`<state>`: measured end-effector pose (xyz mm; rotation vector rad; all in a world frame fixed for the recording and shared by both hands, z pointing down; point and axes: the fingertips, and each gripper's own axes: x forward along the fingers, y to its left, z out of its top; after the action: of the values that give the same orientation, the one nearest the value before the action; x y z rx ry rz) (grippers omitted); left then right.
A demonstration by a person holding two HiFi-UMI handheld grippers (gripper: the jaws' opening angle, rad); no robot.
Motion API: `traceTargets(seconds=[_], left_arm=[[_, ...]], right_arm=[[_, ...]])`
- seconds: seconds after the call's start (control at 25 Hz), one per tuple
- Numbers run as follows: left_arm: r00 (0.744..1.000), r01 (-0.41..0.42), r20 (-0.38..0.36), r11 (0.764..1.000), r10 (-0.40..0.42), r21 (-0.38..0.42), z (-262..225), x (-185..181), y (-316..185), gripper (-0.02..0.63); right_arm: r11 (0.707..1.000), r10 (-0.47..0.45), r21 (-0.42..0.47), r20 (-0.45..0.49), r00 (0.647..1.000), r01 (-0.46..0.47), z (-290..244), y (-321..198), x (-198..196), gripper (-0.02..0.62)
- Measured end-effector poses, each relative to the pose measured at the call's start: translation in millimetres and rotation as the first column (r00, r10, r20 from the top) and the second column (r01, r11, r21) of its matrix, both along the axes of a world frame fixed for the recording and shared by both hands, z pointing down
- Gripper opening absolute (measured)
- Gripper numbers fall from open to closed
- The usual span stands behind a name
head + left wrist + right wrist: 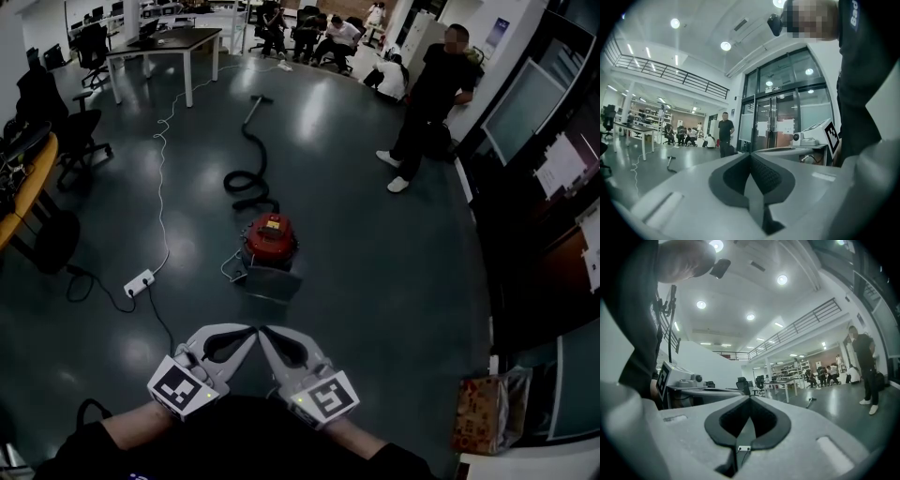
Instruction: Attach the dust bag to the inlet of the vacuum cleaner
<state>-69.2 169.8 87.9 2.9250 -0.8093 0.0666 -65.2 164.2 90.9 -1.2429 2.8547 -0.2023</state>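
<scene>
The red vacuum cleaner (270,238) stands on the dark floor ahead of me, its black hose (247,176) curling away behind it. A grey flat piece (268,279) lies against its front; I cannot tell if it is the dust bag. My left gripper (250,330) and right gripper (266,331) are held side by side low in the head view, well short of the vacuum, tips almost meeting. Both are shut with nothing in them. The left gripper view shows its jaws (750,155) closed and empty, and the right gripper view shows the same (750,399).
A white power strip (139,282) with a cable lies on the floor to the vacuum's left. A person (427,103) stands at the back right and others sit beyond. A table (173,42) and chairs are at the left. A paper bag (483,412) stands by the right glass wall.
</scene>
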Motion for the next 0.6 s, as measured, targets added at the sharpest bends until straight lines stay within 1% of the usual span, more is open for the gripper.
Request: traceTargets(seconds=[0.32,0.48,0.6], left_arm=[[1.0,-0.009,-0.001,1.0,0.009,-0.01,4.2,-1.4,4.0,0.002],[1.0,-0.002,-0.018,1.0,0.002,-0.022,8.0,-2.7,6.4,0.002],[1.0,-0.012,0.003,1.0,0.012,-0.014,7.3,-3.2,7.9,0.002]], right_arm=[[1.0,0.013,-0.023,-0.008,1.0,-0.013,8.2,4.6,-0.2,0.0],[1.0,0.008,-0.017,-0.001,1.0,-0.008,3.3,7.0,-4.0,0.0],[1.0,0.018,-0.022,-0.017,1.0,-0.018,8.1,7.2,-2.4,0.0]])
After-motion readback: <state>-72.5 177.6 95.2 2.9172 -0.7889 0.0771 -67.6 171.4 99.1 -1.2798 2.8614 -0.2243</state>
